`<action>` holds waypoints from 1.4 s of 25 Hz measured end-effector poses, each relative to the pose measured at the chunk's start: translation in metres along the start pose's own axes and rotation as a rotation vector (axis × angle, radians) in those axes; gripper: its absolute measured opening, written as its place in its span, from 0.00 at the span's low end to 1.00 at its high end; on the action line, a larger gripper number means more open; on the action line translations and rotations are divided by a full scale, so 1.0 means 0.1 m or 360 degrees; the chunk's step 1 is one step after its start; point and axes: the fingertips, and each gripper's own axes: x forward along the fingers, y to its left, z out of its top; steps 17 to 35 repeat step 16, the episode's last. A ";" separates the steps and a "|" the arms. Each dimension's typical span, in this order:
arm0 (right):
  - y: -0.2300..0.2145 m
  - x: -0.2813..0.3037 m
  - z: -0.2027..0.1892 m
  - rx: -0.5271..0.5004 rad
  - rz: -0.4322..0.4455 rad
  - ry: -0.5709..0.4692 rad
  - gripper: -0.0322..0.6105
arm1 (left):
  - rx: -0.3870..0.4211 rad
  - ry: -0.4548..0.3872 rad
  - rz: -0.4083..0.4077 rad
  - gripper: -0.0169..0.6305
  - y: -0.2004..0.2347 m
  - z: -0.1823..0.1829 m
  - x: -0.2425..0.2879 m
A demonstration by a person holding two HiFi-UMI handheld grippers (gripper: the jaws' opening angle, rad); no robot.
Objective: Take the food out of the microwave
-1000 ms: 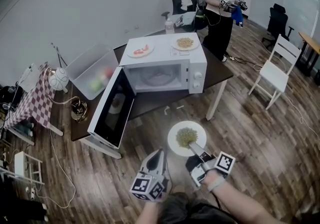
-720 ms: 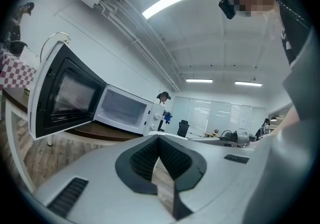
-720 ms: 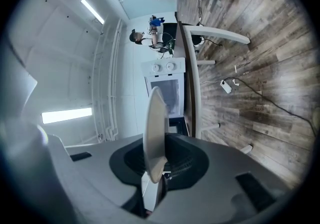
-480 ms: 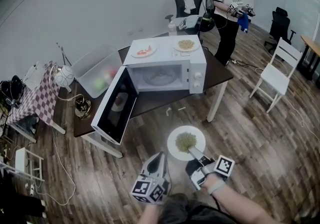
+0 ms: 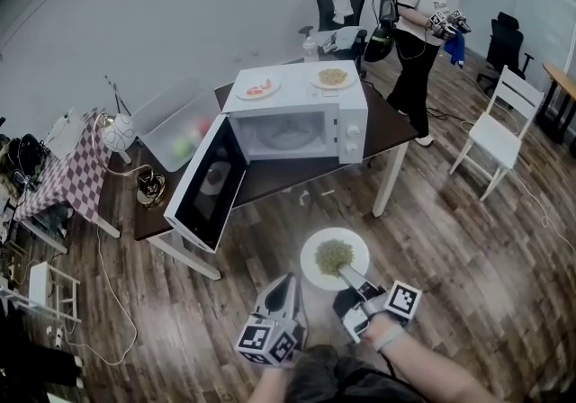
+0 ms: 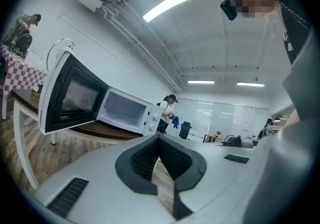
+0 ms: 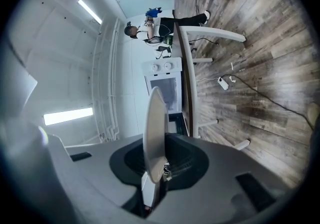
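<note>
The white microwave [image 5: 297, 127] stands on a dark table [image 5: 391, 127] with its door [image 5: 205, 185] swung wide open and its cavity bare. A white plate of greenish food [image 5: 335, 257] hangs over the wood floor in front of the table, and my right gripper [image 5: 348, 273] is shut on its near rim. The right gripper view shows this plate [image 7: 154, 128] edge-on between the jaws. Beside it on the left, my left gripper [image 5: 290, 279] is shut and holds nothing; its pads [image 6: 150, 155] meet at the tip, and it faces the microwave [image 6: 127, 113].
Two plates of food [image 5: 259, 87] [image 5: 332, 77] rest on top of the microwave. A clear bin [image 5: 171, 127] sits at the table's left end, with a checked-cloth table [image 5: 63, 181] further left. A person [image 5: 421, 28] stands at the back right near a white chair [image 5: 495, 131].
Both grippers and the plate have drawn back a little from the microwave, the grip unchanged. The person at the back has stepped to the right.
</note>
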 end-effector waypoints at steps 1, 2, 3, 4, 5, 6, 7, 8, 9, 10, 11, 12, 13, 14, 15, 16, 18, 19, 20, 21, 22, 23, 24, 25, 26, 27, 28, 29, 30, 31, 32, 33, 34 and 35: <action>0.00 -0.02 -0.01 0.0005 0.0001 0.0002 0.14 | -0.0001 0.0000 0.0006 0.03 0.00 -0.01 -0.02; 0.00 -0.04 -0.02 0.0010 0.0000 0.0004 0.14 | -0.0006 -0.0001 0.0011 0.03 -0.01 -0.02 -0.03; 0.00 -0.06 -0.02 0.0014 0.0000 0.0004 0.14 | -0.0012 -0.0002 0.0015 0.03 -0.01 -0.03 -0.05; -0.01 -0.08 -0.02 0.0022 0.0002 0.0002 0.14 | -0.0016 -0.0003 0.0019 0.03 -0.02 -0.04 -0.06; -0.01 -0.09 -0.02 0.0032 0.0007 -0.0002 0.14 | -0.0018 -0.0003 0.0022 0.03 -0.02 -0.05 -0.07; -0.01 -0.11 -0.02 0.0042 0.0014 -0.0006 0.14 | -0.0017 -0.0002 0.0024 0.03 -0.03 -0.05 -0.09; -0.01 -0.13 -0.02 0.0046 0.0021 -0.0009 0.14 | -0.0016 -0.0003 0.0026 0.03 -0.05 -0.05 -0.10; -0.01 -0.15 -0.02 0.0044 0.0025 -0.0010 0.14 | -0.0014 -0.0004 0.0028 0.03 -0.06 -0.05 -0.11; -0.01 -0.17 -0.02 0.0039 0.0029 -0.0008 0.14 | -0.0013 -0.0007 0.0031 0.03 -0.07 -0.05 -0.12; 0.00 -0.19 -0.02 0.0034 0.0033 -0.0003 0.14 | -0.0013 -0.0012 0.0034 0.03 -0.09 -0.05 -0.13; 0.00 -0.20 -0.03 0.0031 0.0037 0.0003 0.14 | -0.0013 -0.0016 0.0037 0.03 -0.10 -0.06 -0.14; 0.00 -0.23 -0.04 0.0030 0.0041 0.0008 0.14 | -0.0014 -0.0019 0.0038 0.03 -0.12 -0.06 -0.15; 0.00 -0.25 -0.05 0.0032 0.0042 0.0011 0.14 | -0.0015 -0.0022 0.0039 0.03 -0.14 -0.07 -0.16; -0.01 -0.27 -0.05 0.0035 0.0040 0.0013 0.14 | -0.0018 -0.0026 0.0039 0.03 -0.17 -0.08 -0.17; -0.01 -0.30 -0.06 0.0038 0.0036 0.0015 0.14 | -0.0021 -0.0030 0.0038 0.03 -0.19 -0.09 -0.18; -0.02 -0.33 -0.06 0.0042 0.0031 0.0016 0.14 | -0.0025 -0.0034 0.0037 0.03 -0.22 -0.10 -0.18; -0.02 -0.33 -0.06 0.0042 0.0031 0.0016 0.14 | -0.0025 -0.0034 0.0037 0.03 -0.22 -0.10 -0.18; -0.02 -0.33 -0.06 0.0042 0.0031 0.0016 0.14 | -0.0025 -0.0034 0.0037 0.03 -0.22 -0.10 -0.18; -0.02 -0.33 -0.06 0.0042 0.0031 0.0016 0.14 | -0.0025 -0.0034 0.0037 0.03 -0.22 -0.10 -0.18; -0.02 -0.33 -0.06 0.0042 0.0031 0.0016 0.14 | -0.0025 -0.0034 0.0037 0.03 -0.22 -0.10 -0.18; -0.02 -0.33 -0.06 0.0042 0.0031 0.0016 0.14 | -0.0025 -0.0034 0.0037 0.03 -0.22 -0.10 -0.18; -0.02 -0.33 -0.06 0.0042 0.0031 0.0016 0.14 | -0.0025 -0.0034 0.0037 0.03 -0.22 -0.10 -0.18; -0.02 -0.33 -0.06 0.0042 0.0031 0.0016 0.14 | -0.0025 -0.0034 0.0037 0.03 -0.22 -0.10 -0.18; -0.02 -0.33 -0.06 0.0042 0.0031 0.0016 0.14 | -0.0025 -0.0034 0.0037 0.03 -0.22 -0.10 -0.18; -0.02 -0.33 -0.06 0.0042 0.0031 0.0016 0.14 | -0.0025 -0.0034 0.0037 0.03 -0.22 -0.10 -0.18; -0.02 -0.33 -0.06 0.0042 0.0031 0.0016 0.14 | -0.0025 -0.0034 0.0037 0.03 -0.22 -0.10 -0.18; -0.02 -0.33 -0.06 0.0042 0.0031 0.0016 0.14 | -0.0025 -0.0034 0.0037 0.03 -0.22 -0.10 -0.18; -0.02 -0.33 -0.06 0.0042 0.0031 0.0016 0.14 | -0.0025 -0.0034 0.0037 0.03 -0.22 -0.10 -0.18; -0.02 -0.33 -0.06 0.0042 0.0031 0.0016 0.14 | -0.0025 -0.0034 0.0037 0.03 -0.22 -0.10 -0.18; -0.02 -0.33 -0.06 0.0042 0.0031 0.0016 0.14 | -0.0025 -0.0034 0.0037 0.03 -0.22 -0.10 -0.18; -0.02 -0.33 -0.06 0.0042 0.0031 0.0016 0.14 | -0.0025 -0.0034 0.0037 0.03 -0.22 -0.10 -0.18; -0.02 -0.33 -0.06 0.0042 0.0031 0.0016 0.14 | -0.0025 -0.0034 0.0037 0.03 -0.22 -0.10 -0.18; -0.02 -0.33 -0.06 0.0042 0.0031 0.0016 0.14 | -0.0025 -0.0034 0.0037 0.03 -0.22 -0.10 -0.18; -0.02 -0.33 -0.06 0.0042 0.0031 0.0016 0.14 | -0.0025 -0.0034 0.0037 0.03 -0.22 -0.10 -0.18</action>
